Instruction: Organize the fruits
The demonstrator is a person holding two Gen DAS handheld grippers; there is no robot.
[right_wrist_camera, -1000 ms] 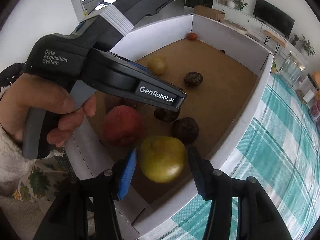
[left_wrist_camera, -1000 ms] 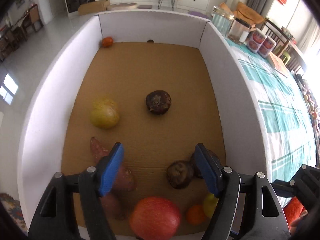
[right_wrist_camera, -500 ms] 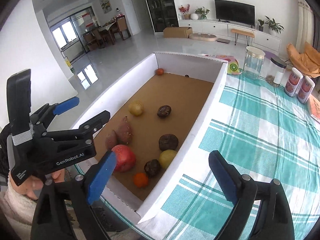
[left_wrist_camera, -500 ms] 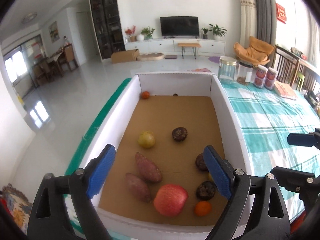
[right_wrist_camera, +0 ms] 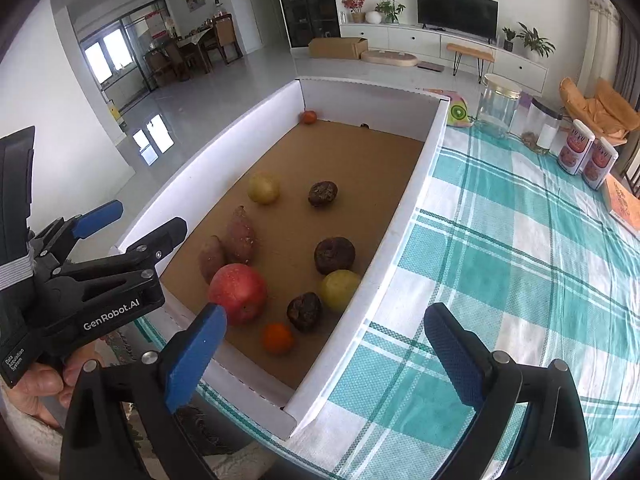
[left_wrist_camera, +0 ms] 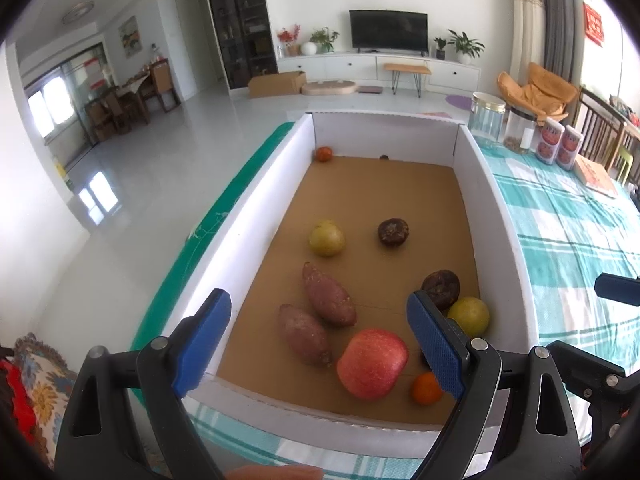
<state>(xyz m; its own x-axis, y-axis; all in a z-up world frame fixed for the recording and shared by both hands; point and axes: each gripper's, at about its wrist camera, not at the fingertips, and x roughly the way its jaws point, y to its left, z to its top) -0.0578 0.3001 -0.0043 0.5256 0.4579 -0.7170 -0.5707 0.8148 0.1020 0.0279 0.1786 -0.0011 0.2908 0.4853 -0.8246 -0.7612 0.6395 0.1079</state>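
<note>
Cardboard box [left_wrist_camera: 256, 216] holds loose round fruit; the apple [left_wrist_camera: 372, 364] could roll if nudged. Left gripper [left_wrist_camera: 320, 344] and right gripper [right_wrist_camera: 320, 356] both gape wide, empty.

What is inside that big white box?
Inside the white box: a red apple, two sweet potatoes, two yellow fruits, three dark wrinkled fruits, two small oranges. The near wall hides some floor.
</note>
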